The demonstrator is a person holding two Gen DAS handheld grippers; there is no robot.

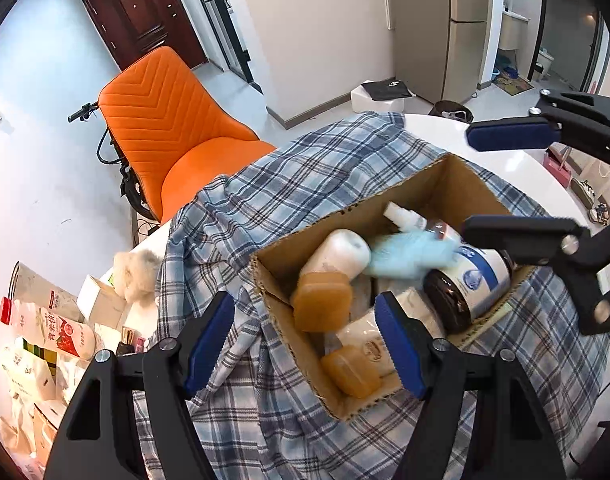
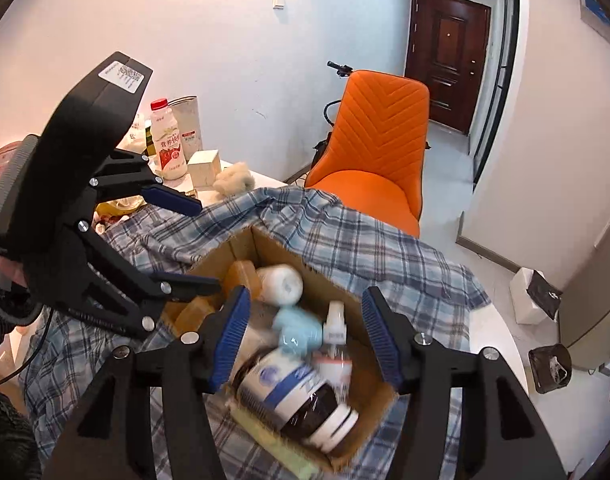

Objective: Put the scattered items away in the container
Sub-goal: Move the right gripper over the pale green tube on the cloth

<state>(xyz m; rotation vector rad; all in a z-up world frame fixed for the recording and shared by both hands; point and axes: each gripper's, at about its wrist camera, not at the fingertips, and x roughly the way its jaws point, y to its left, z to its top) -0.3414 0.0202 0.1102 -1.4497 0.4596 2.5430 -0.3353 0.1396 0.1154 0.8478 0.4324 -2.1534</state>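
Note:
An open cardboard box (image 1: 425, 188) (image 2: 225, 250) sits on a blue plaid cloth (image 1: 305, 168). It holds a white bottle (image 1: 337, 254) (image 2: 283, 284), amber soap blocks (image 1: 321, 302) (image 2: 245, 276), a white spray bottle (image 1: 407, 216) (image 2: 335, 336) and a brown jar with a blue-and-white label (image 1: 469, 284) (image 2: 301, 392). A light blue soft item (image 1: 409, 258) (image 2: 297, 328) shows blurred on top of them. My right gripper (image 2: 307, 336) (image 1: 513, 184) hangs open above it; neither pad touches it. My left gripper (image 1: 305, 344) (image 2: 185, 240) is open and empty over the box's near corner.
An orange chair (image 1: 177, 132) (image 2: 381, 148) stands past the table's far edge. At the table's cluttered end are a red-capped drink bottle (image 2: 167, 140) (image 1: 49, 324), a white carton (image 2: 203, 168) and a fluffy ball (image 2: 233, 178). Bins (image 2: 551, 368) stand on the floor.

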